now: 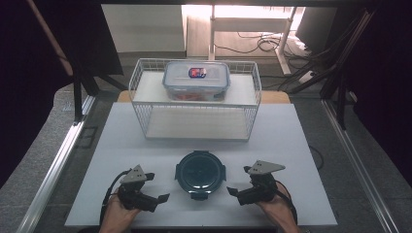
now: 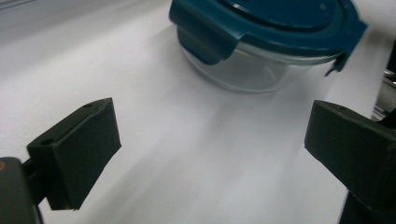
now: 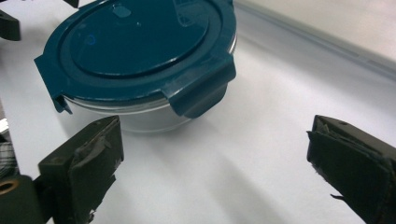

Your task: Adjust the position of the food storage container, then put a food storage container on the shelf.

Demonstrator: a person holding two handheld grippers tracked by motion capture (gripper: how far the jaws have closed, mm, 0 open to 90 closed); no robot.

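From the high view, the whole layout is seen: a round glass container (image 1: 200,174) with a dark teal lid sits near the front edge of the white table (image 1: 301,145), midway between its front corners. A wire rack (image 1: 145,82) stands toward the back edge, and a rectangular lidded box (image 1: 196,80) is carried on its upper shelf; what is inside the box cannot be made out clearly, though something reddish appears to be there.

The left gripper (image 1: 154,188) is held just to the left of the container, and the right gripper (image 1: 239,181) just to its right, both apart from it. Each is gripped by a hand coming in from the front edge, with the fingers turned inward toward the container.

In the left gripper view, the clear glass wall (image 2: 243,74) under the lid and one folded-down lid clip (image 2: 203,39) are shown. In the right gripper view, the lid top (image 3: 140,39) is shown from closer.

Both pairs of fingers are spread wide, with nothing between them but bare table.
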